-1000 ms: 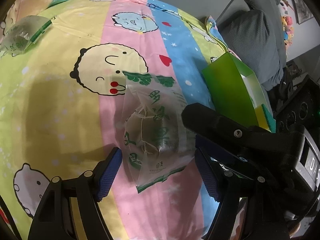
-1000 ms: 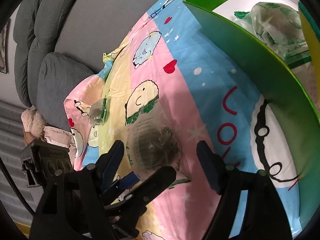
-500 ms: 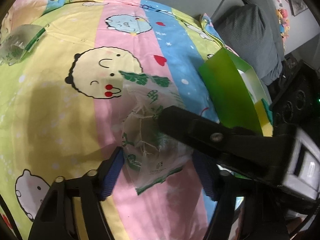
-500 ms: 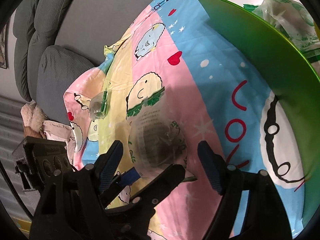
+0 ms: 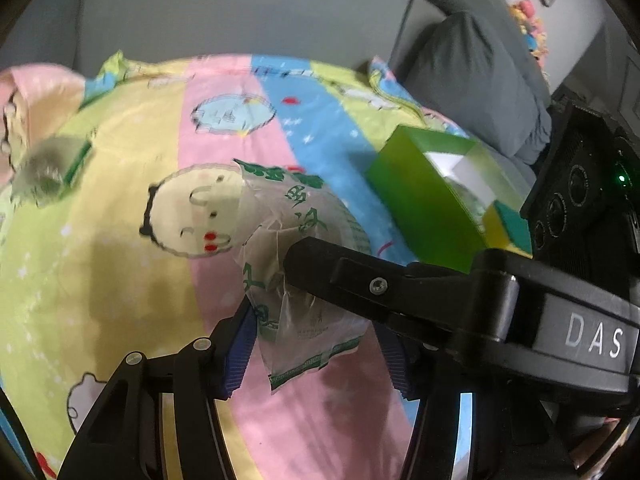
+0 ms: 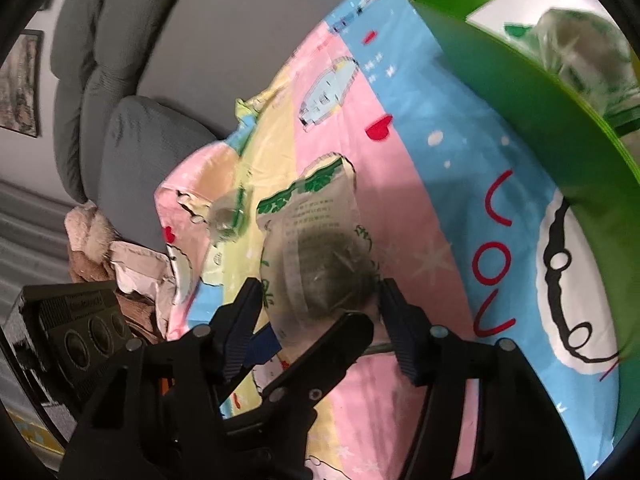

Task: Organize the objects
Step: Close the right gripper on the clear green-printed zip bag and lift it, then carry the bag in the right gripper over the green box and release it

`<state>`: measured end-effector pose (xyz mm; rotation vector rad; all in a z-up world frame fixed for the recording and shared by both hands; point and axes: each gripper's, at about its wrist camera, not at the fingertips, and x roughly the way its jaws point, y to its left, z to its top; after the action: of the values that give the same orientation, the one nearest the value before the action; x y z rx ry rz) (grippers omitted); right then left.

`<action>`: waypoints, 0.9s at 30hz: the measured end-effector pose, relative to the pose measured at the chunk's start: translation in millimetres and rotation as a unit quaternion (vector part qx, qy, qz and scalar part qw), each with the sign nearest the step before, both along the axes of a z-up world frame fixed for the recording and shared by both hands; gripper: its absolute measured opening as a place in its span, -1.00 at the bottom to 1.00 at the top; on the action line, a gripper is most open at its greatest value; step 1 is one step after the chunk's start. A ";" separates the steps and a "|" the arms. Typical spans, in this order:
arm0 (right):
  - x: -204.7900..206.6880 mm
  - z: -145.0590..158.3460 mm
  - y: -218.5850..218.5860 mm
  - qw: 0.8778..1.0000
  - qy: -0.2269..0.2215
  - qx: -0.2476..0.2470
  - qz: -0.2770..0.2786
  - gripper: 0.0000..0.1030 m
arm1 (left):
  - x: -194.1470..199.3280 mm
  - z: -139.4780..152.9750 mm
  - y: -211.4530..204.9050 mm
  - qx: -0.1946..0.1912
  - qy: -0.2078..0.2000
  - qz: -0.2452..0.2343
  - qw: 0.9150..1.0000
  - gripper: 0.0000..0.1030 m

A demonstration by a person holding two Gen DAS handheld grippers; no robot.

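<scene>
far packet (image 5: pixel 48 170) blurred; right tongs (image 5: pixel 320 276) hide near packet's (image 5: pixel 304 216) middle.

A home living room or bedroom was shown; a cartoon-printed quilt (image 5: pixel 132 208) was spread as the work surface; a grey padded armchair (image 6: pixel 120 92) was set beside it; a framed picture (image 6: pixel 20 84) was hung on the wall.

A striped cartoon bedspread (image 5: pixel 120 272) in yellow, pink and blue covers the surface, printed with round smiling faces, red hearts and red lettering; a grey cushioned chair (image 6: pixel 132 140) stands behind it against a plain grey wall (image 5: pixel 240 4); a framed picture (image 6: pixel 20 84) hangs at the left of the right wrist view; crumpled beige fabric (image 6: pixel 104 248) lies beside the chair.
</scene>
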<state>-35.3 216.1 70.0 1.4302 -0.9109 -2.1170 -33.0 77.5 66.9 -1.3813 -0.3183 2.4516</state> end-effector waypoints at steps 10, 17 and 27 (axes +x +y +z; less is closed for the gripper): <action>25.6 42.2 32.7 0.995 0.083 0.006 -0.051 0.19 | 13.1 39.0 35.9 -0.019 0.112 -0.047 0.992 0.01; 39.7 54.0 63.9 0.989 0.102 -0.009 -0.104 0.13 | 16.3 54.5 68.6 -0.025 0.151 -0.084 0.985 -0.02; 71.0 67.3 128.0 0.968 0.125 0.007 -0.219 0.13 | 16.1 60.5 134.5 -0.009 0.169 -0.173 0.970 -0.03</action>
<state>35.7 344.1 137.4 0.9978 -1.1941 -2.5527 -16.9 212.0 127.3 -0.9059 0.0244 2.3360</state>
